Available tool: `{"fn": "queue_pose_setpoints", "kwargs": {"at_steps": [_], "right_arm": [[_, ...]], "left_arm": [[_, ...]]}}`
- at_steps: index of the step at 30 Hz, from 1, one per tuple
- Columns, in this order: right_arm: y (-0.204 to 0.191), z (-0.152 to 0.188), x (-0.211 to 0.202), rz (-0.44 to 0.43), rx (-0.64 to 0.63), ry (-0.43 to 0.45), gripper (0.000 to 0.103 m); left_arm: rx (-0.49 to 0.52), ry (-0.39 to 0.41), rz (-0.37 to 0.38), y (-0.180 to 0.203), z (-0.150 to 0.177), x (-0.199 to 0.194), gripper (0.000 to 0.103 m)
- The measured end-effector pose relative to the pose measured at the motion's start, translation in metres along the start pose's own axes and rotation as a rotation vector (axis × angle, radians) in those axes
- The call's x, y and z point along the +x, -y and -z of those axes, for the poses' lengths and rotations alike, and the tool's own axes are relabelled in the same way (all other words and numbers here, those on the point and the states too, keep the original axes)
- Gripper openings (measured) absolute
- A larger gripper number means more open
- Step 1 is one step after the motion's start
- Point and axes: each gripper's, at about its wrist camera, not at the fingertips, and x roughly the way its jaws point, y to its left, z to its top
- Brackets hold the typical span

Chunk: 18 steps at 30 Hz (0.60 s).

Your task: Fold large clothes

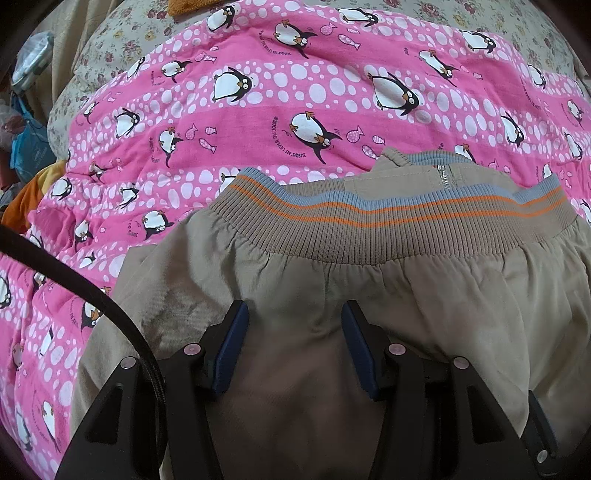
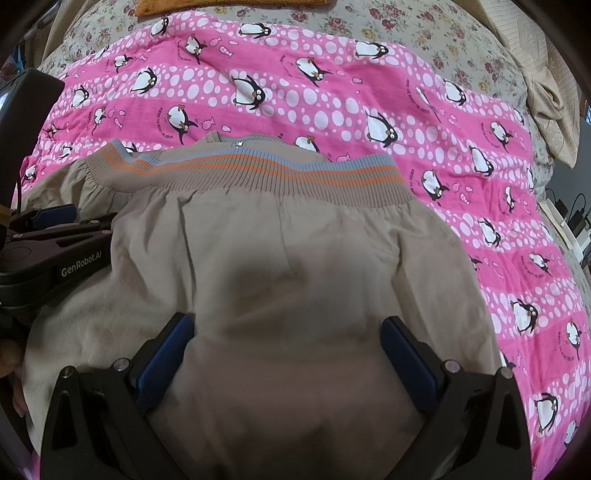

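Observation:
A beige jacket (image 1: 369, 295) with a ribbed hem band (image 1: 388, 225) striped orange and blue lies on a pink penguin blanket (image 1: 258, 110). It also shows in the right wrist view (image 2: 277, 258), band (image 2: 258, 173) at the far side. My left gripper (image 1: 293, 325) is open, its blue-padded jaws standing apart just above the beige cloth. My right gripper (image 2: 286, 343) is open wider, also over the cloth. The left gripper's body (image 2: 55, 240) shows at the left of the right wrist view, resting on the jacket.
The blanket (image 2: 480, 184) lies on a floral bedsheet (image 2: 406, 22). An orange towel (image 2: 166, 7) is at the far edge. Bags and clutter (image 1: 29, 110) sit off the bed's left. A beige cloth (image 2: 550, 107) lies at the right.

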Motion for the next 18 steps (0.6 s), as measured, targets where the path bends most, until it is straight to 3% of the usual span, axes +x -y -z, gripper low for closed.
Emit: {"fn": "queue_pose_setpoints", "kwargs": {"at_steps": [10, 13, 15, 18], "right_arm": [[0.000, 0.001, 0.000, 0.000, 0.001, 0.001, 0.102], [0.001, 0.000, 0.000, -0.002, -0.001, -0.008, 0.102], [0.005, -0.002, -0.001, -0.017, -0.002, -0.025, 0.102], [0.011, -0.007, -0.012, -0.050, -0.007, -0.046, 0.101]], "left_arm": [[-0.009, -0.003, 0.010, 0.000, -0.001, 0.000, 0.034], [-0.035, -0.011, 0.048, -0.006, -0.004, -0.004, 0.035], [-0.060, -0.005, 0.090, -0.016, -0.006, -0.013, 0.035], [-0.112, 0.058, 0.083, -0.046, -0.007, -0.045, 0.035]]}}
